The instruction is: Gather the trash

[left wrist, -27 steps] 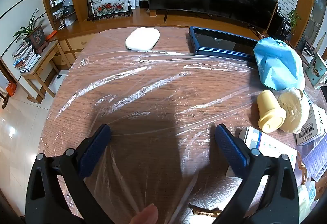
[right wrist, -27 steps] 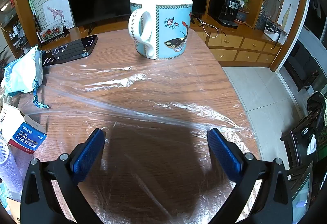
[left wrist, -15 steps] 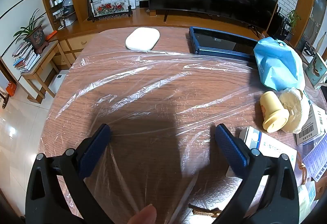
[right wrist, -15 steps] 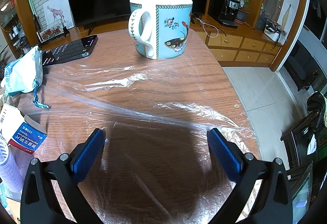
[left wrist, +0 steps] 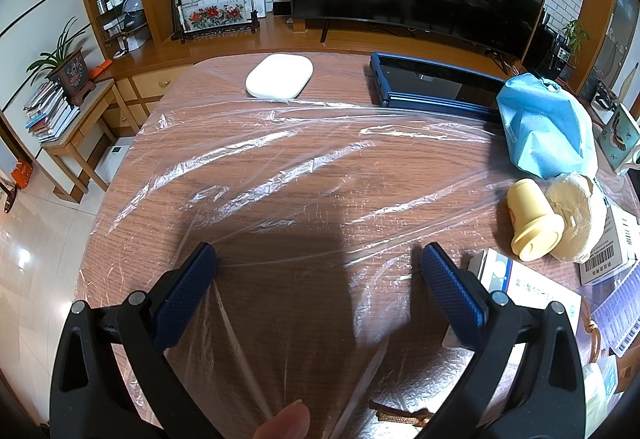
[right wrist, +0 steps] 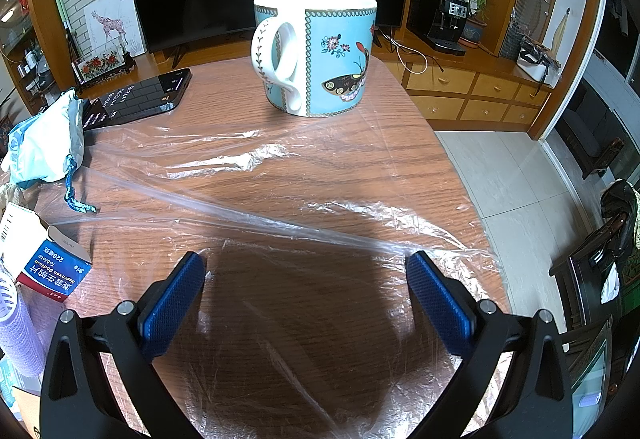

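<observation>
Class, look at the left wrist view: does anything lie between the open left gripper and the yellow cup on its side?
Nothing solid. Only the clear plastic sheet covers the table between the left gripper and the yellow cup, which lies ahead and off to the right.

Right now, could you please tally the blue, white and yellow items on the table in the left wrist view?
Blue: 2, the tray and the crumpled bag
White: 1, the oval case
Yellow: 1, the cup
Total: 4
</observation>
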`<state>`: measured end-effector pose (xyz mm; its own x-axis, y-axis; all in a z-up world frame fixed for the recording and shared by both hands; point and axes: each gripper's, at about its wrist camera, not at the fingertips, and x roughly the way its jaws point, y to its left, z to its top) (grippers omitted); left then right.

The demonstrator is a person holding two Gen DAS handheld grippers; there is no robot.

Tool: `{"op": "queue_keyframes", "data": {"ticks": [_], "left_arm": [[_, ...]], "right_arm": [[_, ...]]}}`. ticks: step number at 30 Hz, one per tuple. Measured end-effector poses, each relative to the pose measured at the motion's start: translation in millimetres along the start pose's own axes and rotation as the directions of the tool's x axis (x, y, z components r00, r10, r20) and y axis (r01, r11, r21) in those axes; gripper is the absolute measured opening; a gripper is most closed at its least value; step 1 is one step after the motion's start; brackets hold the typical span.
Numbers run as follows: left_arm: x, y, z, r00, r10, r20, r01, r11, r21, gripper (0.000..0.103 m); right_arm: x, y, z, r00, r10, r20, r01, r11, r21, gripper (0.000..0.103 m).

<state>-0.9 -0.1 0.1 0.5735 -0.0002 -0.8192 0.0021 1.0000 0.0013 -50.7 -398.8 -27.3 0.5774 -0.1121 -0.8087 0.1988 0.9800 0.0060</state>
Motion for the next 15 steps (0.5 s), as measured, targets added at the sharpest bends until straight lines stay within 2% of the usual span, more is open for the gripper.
{"op": "queue_keyframes", "data": {"ticks": [15], "left_arm": [[0.7,0.1,0.8,1.0,0.0,0.0,0.0,1.0,0.0,0.102]], "right_arm": [[0.1,-0.1,0.1,1.0,0.0,0.0,0.0,1.0,0.0,0.099]]}}
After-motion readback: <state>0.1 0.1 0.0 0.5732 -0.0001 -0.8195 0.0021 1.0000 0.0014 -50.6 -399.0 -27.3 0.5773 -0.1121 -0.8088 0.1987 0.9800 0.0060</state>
